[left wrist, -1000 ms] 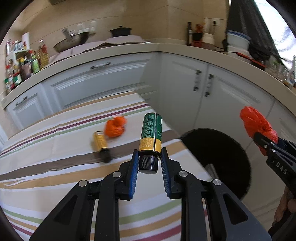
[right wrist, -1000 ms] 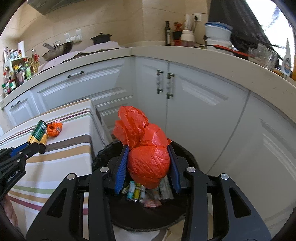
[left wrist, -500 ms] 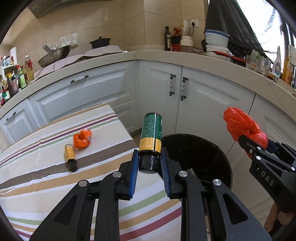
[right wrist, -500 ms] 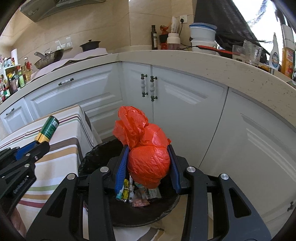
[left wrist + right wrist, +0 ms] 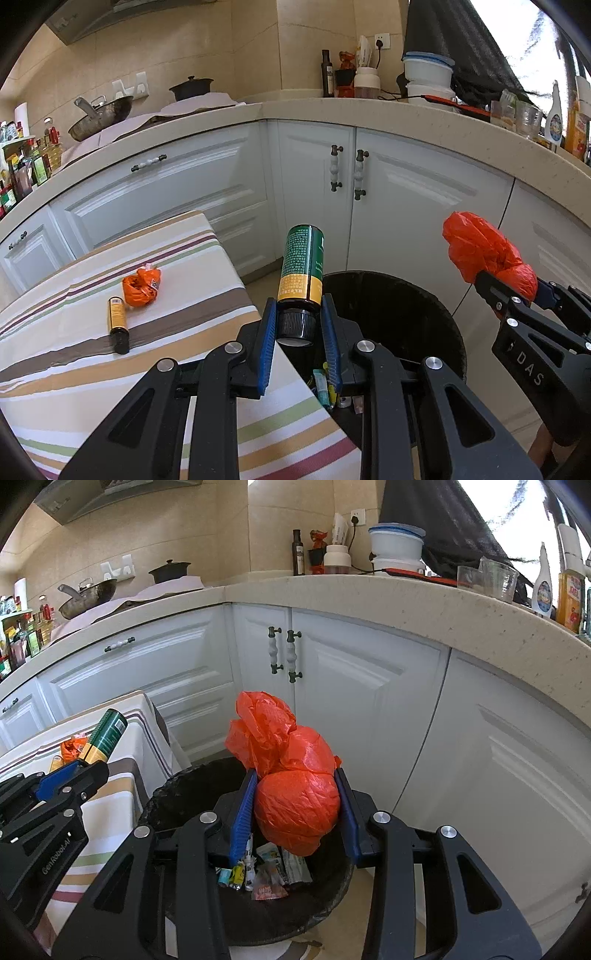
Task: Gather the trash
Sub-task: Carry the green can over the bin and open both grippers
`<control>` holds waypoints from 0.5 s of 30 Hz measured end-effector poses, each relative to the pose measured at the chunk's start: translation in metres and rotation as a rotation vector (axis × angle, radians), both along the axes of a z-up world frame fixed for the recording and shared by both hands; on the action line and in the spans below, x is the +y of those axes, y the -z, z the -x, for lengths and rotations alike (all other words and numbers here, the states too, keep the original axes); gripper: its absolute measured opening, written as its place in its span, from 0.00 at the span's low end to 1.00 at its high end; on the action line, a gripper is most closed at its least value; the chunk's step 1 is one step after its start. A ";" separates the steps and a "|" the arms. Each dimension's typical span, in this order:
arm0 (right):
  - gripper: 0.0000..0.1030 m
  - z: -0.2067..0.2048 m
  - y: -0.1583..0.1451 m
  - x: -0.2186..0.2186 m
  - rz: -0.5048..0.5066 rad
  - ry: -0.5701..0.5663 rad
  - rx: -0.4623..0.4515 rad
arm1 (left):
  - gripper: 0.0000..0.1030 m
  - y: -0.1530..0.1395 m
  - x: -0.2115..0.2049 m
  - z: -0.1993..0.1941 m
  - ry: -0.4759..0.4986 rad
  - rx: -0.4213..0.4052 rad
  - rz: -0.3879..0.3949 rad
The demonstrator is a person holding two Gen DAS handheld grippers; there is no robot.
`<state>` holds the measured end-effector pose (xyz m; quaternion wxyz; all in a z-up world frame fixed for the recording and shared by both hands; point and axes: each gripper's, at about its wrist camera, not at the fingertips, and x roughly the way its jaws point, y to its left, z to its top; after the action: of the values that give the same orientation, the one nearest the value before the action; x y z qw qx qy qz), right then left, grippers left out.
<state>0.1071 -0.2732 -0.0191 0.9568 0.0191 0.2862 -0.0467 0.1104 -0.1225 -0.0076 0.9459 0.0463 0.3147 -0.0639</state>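
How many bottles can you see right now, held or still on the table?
2. A green bottle is clamped in the left hand-held gripper near the bin; a small yellow bottle lies on the striped table. Others may be hidden.

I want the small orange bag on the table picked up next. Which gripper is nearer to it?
Left. The left gripper, holding a green bottle, is by the table edge near the small orange bag; the right gripper is over the bin.

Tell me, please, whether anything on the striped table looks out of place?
Yes: a small yellow-labelled bottle lies on its side on the striped tablecloth, with a crumpled orange wrapper beside it. Both look like uncollected trash.
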 end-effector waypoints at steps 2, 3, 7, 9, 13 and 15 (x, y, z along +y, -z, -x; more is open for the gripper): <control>0.38 -0.002 0.002 0.000 -0.001 0.002 0.003 | 0.24 0.002 -0.001 -0.004 0.000 0.002 0.000; 0.38 -0.004 0.004 0.000 -0.002 0.003 0.004 | 0.24 0.003 -0.002 -0.005 -0.001 0.002 0.000; 0.38 -0.008 0.006 -0.002 -0.007 0.008 0.004 | 0.24 0.005 -0.005 -0.012 -0.001 0.000 0.009; 0.38 -0.011 0.007 -0.002 -0.007 0.009 0.005 | 0.24 0.006 -0.008 -0.015 0.000 -0.003 0.006; 0.48 -0.016 0.009 -0.004 -0.010 0.017 0.000 | 0.29 0.010 -0.013 -0.021 0.000 -0.002 -0.005; 0.55 -0.020 0.012 -0.005 -0.013 0.016 0.009 | 0.47 0.011 -0.012 -0.023 -0.005 0.001 -0.008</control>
<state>0.1273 -0.2782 -0.0310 0.9550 0.0273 0.2905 -0.0527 0.1331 -0.1348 -0.0186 0.9458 0.0492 0.3153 -0.0604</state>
